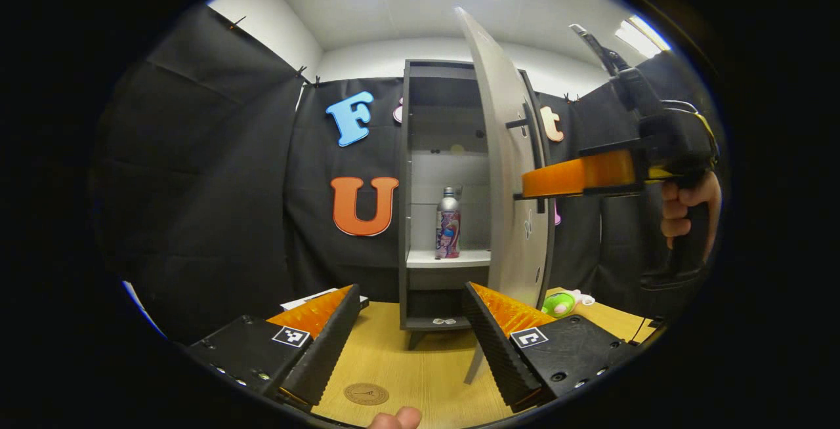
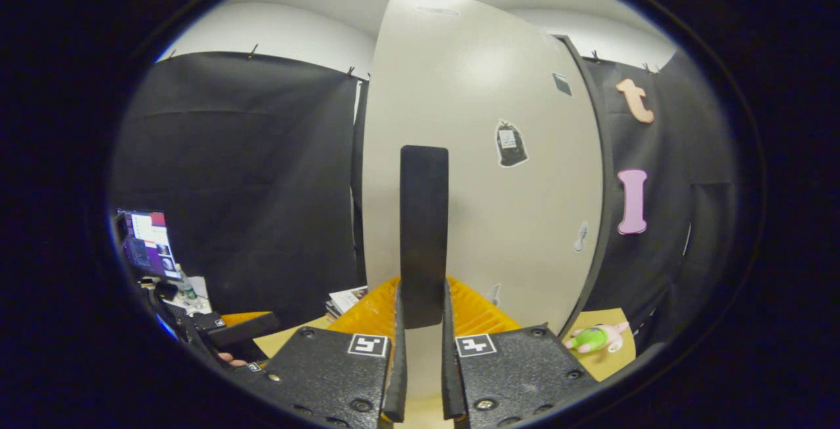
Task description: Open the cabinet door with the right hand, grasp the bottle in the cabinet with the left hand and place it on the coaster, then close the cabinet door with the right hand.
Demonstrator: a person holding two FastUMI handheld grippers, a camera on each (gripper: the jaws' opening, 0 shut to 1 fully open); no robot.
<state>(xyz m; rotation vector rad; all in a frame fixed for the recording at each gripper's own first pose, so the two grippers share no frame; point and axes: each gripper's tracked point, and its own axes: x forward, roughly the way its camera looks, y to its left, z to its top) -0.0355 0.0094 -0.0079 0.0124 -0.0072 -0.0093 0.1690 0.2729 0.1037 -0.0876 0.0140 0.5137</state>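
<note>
The bottle stands upright on the pale shelf inside the cabinet, approx. mid-height, nothing touching it. The cabinet door is swung part-way open, its edge turned toward the left gripper view, so the interior is visible to the left of it. The door's dark vertical handle sits between the right gripper fingers in the right gripper view; both fingers press on its sides, jaws clenched on the handle. In the left gripper view the same right gripper reaches in from the right at handle height, w/ a hand wrapped around its grip.

The left gripper hangs in front of the cabinet, well apart from the bottle, jaws spread wide & holding nothing. Below it, on the wooden table, lies the round coaster, bare, near the view's bottom edge. A fingertip shows just beside the coaster.

A green & pink toy lies on the table right of the cabinet, behind the door. A laptop sits far left in the right gripper view.
</note>
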